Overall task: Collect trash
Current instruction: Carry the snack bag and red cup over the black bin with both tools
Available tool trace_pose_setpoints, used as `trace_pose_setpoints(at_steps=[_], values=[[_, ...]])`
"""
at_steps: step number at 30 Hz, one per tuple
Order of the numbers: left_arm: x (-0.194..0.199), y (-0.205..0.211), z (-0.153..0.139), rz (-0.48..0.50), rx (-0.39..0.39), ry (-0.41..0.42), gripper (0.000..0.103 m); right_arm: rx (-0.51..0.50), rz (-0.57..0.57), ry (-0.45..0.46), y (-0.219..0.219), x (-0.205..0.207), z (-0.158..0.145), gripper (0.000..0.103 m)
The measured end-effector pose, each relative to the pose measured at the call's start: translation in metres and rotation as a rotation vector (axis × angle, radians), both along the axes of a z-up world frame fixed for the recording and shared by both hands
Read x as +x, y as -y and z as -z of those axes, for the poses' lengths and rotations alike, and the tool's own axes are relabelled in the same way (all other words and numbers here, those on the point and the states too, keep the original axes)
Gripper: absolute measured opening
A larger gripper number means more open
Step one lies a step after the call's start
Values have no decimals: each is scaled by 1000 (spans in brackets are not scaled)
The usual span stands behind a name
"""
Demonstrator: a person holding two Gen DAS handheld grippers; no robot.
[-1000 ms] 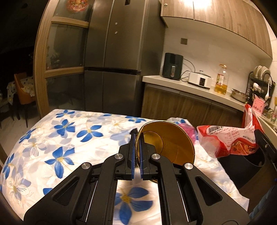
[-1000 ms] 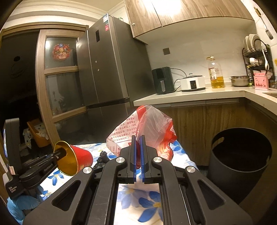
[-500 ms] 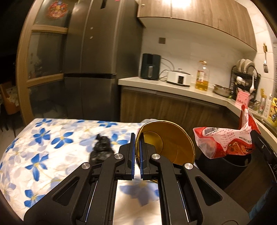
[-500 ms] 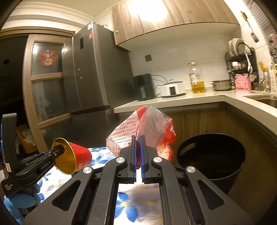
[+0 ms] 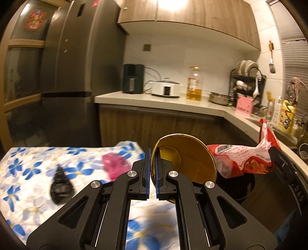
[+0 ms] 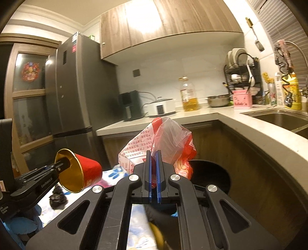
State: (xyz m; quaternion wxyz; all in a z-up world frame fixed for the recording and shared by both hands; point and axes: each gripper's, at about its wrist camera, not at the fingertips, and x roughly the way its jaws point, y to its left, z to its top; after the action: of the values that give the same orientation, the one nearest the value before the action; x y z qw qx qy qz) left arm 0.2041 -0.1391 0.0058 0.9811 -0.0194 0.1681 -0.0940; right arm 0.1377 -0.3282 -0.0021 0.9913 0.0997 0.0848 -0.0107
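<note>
The left claw [image 5: 152, 171] pinches the rim of a red paper cup with a gold inside [image 5: 187, 158]. The right claw [image 6: 153, 174] squeezes a crinkly red-and-white plastic snack bag [image 6: 163, 140] above the round black bin [image 6: 210, 177].

Background only: tall grey fridge [image 5: 67, 63] on my left, wood wall cabinets [image 5: 192, 17] overhead. On the kitchen surface [image 5: 173, 102], left to right: black air fryer [image 5: 133, 78], white cooker [image 5: 166, 89], oil bottle [image 5: 194, 84], steel bowl [image 5: 219, 98], pink box [image 5: 244, 108], dish rack [image 5: 248, 82] with plates. Sink [image 6: 279, 118] at far right, yellow bottle [image 6: 290, 92] beside it. Floral cloth [image 5: 28, 165] covers the near surface.
</note>
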Motion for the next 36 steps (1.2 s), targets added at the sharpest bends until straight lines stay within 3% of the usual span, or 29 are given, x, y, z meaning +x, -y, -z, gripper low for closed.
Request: trace_pose_setpoints(at_steps=[12, 36], values=[[19, 73, -1, 118, 5, 35, 3, -10, 74, -1, 35, 9, 1, 5], [48, 98, 18, 173, -27, 6, 3, -4, 106, -32, 45, 27, 9, 5]])
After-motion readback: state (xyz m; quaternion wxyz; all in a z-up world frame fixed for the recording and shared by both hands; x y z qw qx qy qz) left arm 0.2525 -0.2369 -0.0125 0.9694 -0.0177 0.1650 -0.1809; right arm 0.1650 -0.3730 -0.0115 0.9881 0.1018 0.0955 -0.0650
